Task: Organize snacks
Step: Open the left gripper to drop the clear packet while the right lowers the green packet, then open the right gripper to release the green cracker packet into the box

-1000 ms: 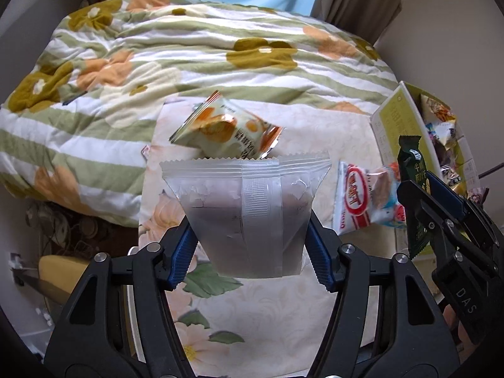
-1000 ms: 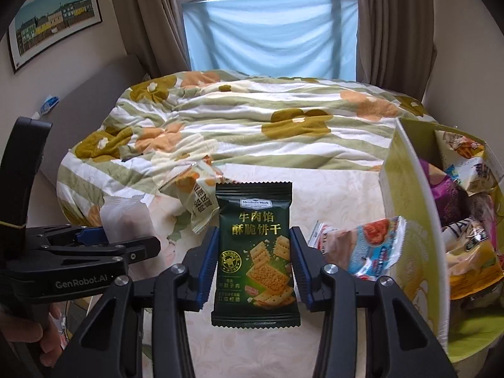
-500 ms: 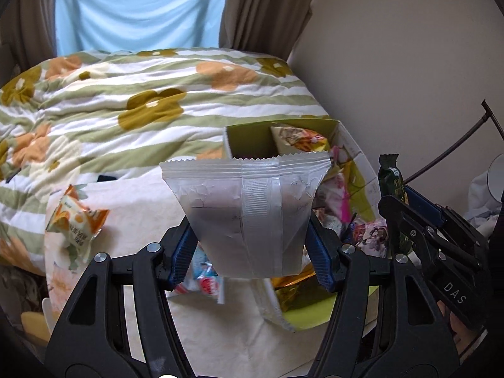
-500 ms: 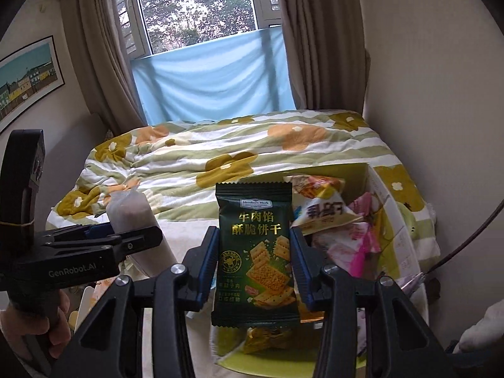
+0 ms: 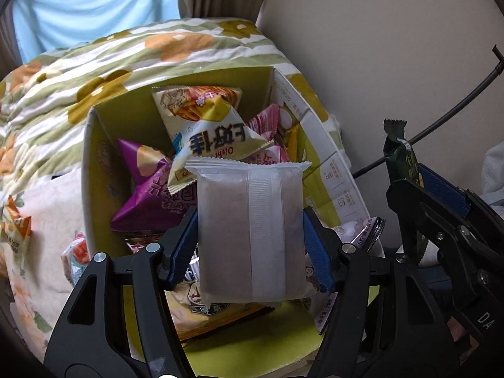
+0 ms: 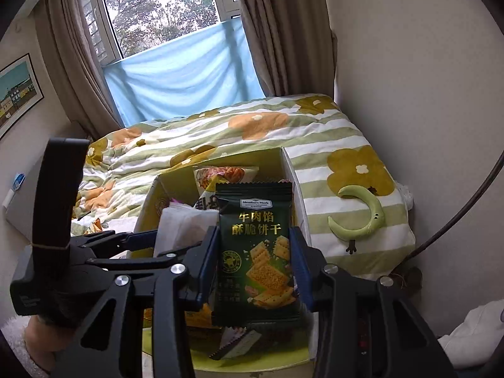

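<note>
My left gripper (image 5: 250, 245) is shut on a frosted clear snack packet (image 5: 252, 233) and holds it upright over the open yellow-green cardboard box (image 5: 94, 163), which holds several snack bags. My right gripper (image 6: 255, 261) is shut on a dark green cracker packet (image 6: 256, 252) and holds it over the same box (image 6: 148, 201). The right gripper and its green packet (image 5: 400, 154) show at the right of the left wrist view. The left gripper with its clear packet (image 6: 181, 230) shows at the left of the right wrist view.
The box sits on a bed with a green-striped flowered quilt (image 6: 252, 132). An orange snack bag (image 5: 14, 230) and a red-white bag (image 5: 75, 258) lie on the cloth left of the box. A wall (image 5: 378, 47) and a black cable (image 5: 441, 116) are on the right.
Both grippers have swung right from the cloth with loose snacks and now hold their packets over the open box. Both stay shut on their packets.
</note>
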The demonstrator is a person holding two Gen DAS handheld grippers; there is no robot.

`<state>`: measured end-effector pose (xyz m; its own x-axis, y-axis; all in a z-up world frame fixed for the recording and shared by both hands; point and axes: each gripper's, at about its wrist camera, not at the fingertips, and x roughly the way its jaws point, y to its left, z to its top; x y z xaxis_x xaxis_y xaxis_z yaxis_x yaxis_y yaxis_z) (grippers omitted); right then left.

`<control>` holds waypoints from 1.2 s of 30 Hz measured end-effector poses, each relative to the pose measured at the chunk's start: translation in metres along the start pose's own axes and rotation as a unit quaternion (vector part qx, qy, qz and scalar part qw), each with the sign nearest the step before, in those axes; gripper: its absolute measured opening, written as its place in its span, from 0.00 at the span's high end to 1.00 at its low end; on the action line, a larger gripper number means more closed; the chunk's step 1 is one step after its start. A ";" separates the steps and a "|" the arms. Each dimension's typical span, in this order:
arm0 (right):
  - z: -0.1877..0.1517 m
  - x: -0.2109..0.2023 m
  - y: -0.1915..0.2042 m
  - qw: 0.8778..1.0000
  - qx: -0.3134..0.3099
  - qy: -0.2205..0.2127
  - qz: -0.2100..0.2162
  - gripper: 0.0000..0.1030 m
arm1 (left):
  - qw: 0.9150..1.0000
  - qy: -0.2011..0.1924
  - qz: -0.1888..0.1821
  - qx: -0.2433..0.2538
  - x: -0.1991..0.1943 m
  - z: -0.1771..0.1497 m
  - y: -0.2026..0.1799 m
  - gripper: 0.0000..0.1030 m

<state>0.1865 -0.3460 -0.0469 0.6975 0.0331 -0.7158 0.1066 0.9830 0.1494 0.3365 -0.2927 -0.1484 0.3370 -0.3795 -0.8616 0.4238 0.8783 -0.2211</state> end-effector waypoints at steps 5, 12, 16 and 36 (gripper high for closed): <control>-0.002 0.003 -0.009 1.000 -0.003 0.002 0.016 0.61 | 0.999 -0.034 0.029 0.005 -0.015 -0.013 0.005 0.01; 0.004 0.017 -0.008 0.998 -0.022 0.017 0.051 0.61 | 0.996 -0.041 0.053 -0.053 -0.038 -0.031 0.047 0.01; 0.012 0.029 -0.003 0.997 -0.031 0.024 0.073 0.61 | 0.993 -0.040 0.060 -0.097 -0.048 -0.045 0.071 0.01; -0.004 0.057 0.009 0.993 -0.039 0.046 0.097 0.00 | 0.972 -0.047 0.129 -0.188 -0.100 -0.125 0.138 0.01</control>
<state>0.2248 -0.3342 -0.0892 0.6310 0.2372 -0.7386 -0.0823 0.9672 0.2402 0.2562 -0.0971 -0.1496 0.4749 -0.1410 -0.8687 -0.0174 0.9854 -0.1694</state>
